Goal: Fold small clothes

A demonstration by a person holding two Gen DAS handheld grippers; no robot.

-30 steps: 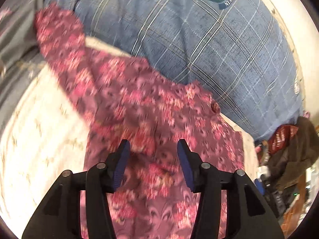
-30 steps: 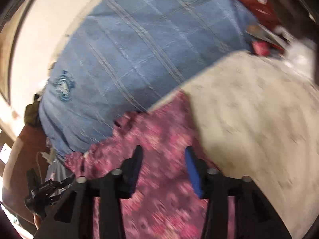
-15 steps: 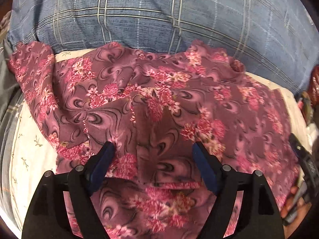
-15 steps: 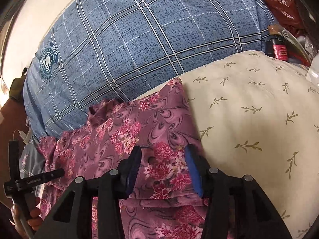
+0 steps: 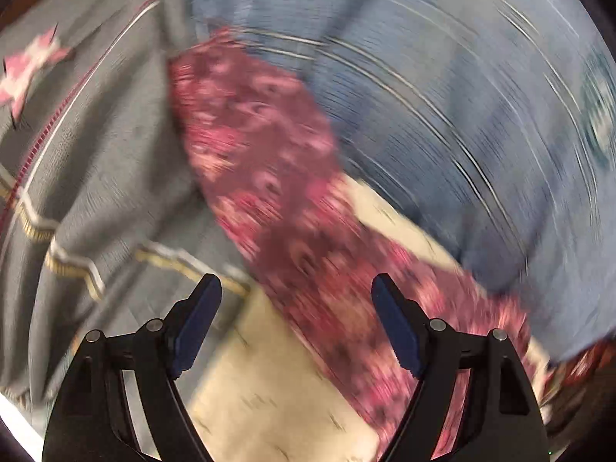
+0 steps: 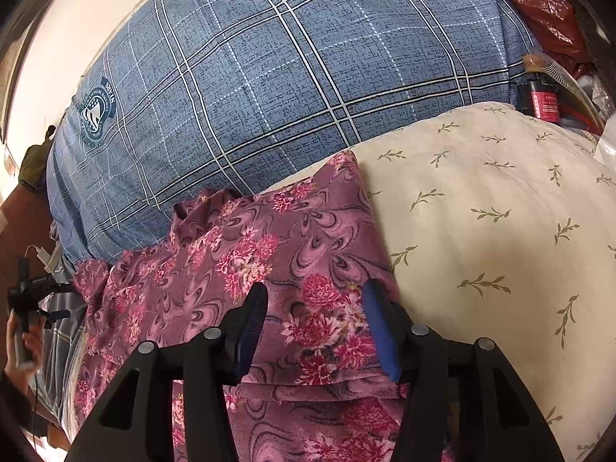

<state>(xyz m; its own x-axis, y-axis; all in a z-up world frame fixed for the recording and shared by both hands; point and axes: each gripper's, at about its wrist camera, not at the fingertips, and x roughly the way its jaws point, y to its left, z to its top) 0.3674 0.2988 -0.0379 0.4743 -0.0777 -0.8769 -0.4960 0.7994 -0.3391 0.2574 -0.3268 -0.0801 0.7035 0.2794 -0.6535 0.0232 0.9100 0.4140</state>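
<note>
Two claws in view, one per wrist camera. Left claw (image 5: 296,319): jaws spread wide, nothing between the pads, poised above the cream leaf-print sheet (image 5: 269,396) and the edge of the garment; opened during the last second, then steady. Left view heavily blurred; fine detail unreadable. Maroon floral garment (image 6: 246,269) spread on the cream sheet (image 6: 492,238), far edge touching the blue plaid pillow (image 6: 269,77); in the left view seen as a long strip (image 5: 277,177) running between a grey blanket with zigzag trim (image 5: 96,161) and the blue pillow (image 5: 462,115).

Right claw (image 6: 313,327): jaws partly apart and just been opening, straddling a folded layer near the garment's right edge; blue right pad (image 6: 379,331) at the cloth's edge, contact uncertain; left pad standing off the fabric, so no grip evident. Fold line visible just below the fingertips. Person's hand (image 6: 23,342) at the left rim of the right view, holding the handle of the other claw. Red packaging (image 6: 539,4) and a dark bottle with red label (image 6: 539,96) beyond the pillow, at the upper right.
</note>
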